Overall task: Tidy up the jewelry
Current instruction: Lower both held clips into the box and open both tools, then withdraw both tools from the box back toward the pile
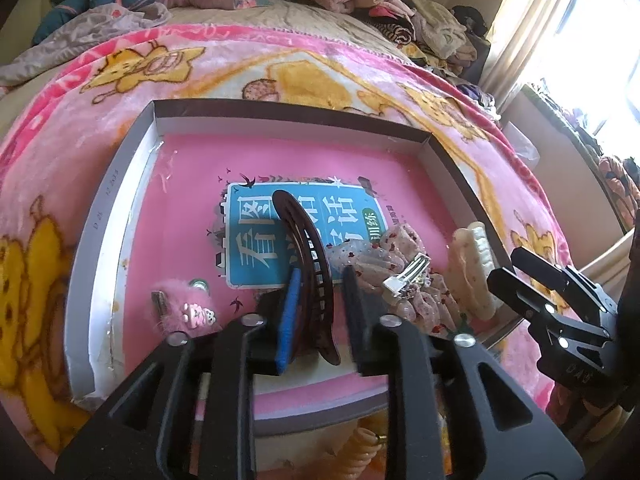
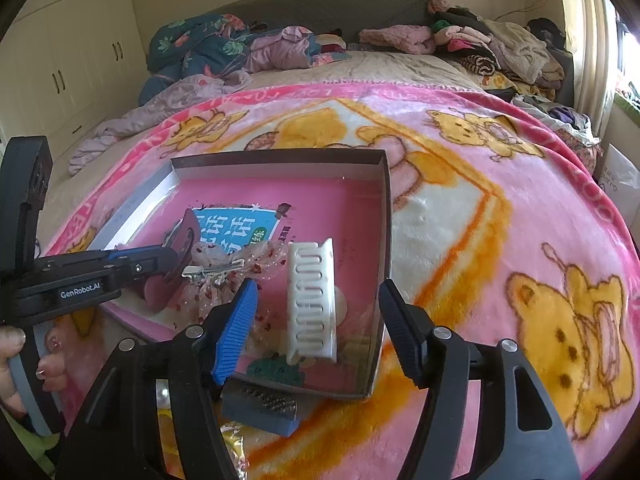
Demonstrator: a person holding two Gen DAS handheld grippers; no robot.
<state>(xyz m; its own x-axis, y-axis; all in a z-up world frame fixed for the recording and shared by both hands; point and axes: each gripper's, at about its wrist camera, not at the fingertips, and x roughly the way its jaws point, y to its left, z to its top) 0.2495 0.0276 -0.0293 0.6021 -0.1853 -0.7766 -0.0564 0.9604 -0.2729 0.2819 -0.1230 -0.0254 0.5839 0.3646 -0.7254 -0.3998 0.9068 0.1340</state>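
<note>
- A home bedroom: a bed (image 2: 400, 68) under a pink cartoon-bear blanket (image 2: 500, 208)
- Heaped clothes (image 2: 480, 48) along the headboard edge
- Cream wardrobe doors (image 2: 72, 56) on one wall, a curtained window (image 1: 560, 32) opposite

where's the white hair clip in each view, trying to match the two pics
Left wrist view: the white hair clip lies at the right side of the box, beside its right wall, past the floral bow.
Right wrist view: the same clip sits low in the centre, in the box's near right corner, ahead of the right gripper.
Shared landmark: the blue book cover on the box's pink floor.
</note>
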